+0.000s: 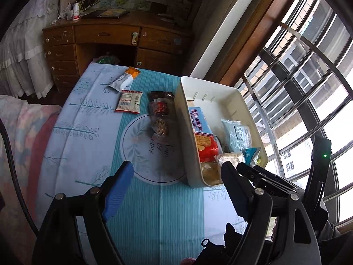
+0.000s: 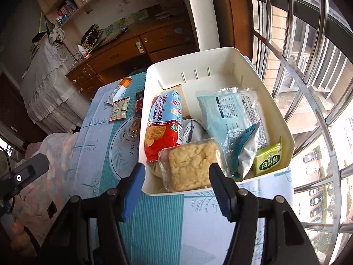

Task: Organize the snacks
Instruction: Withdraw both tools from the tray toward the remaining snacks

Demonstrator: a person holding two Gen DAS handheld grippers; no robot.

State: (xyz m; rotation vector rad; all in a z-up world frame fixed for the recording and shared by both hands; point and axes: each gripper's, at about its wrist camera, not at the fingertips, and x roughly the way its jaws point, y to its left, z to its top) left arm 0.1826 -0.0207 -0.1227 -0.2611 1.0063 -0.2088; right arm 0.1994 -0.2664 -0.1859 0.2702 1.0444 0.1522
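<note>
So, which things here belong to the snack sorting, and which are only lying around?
Job:
white bin
biscuit pack
rice cake
red-white packet
orange-white bar
dark snack bag

Lying about:
wooden desk
white bottle

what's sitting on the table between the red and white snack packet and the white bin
A dark-wrapped snack with a clear nut pack below it lies between the red-and-white packet and the white bin, seen in the left wrist view.
</note>
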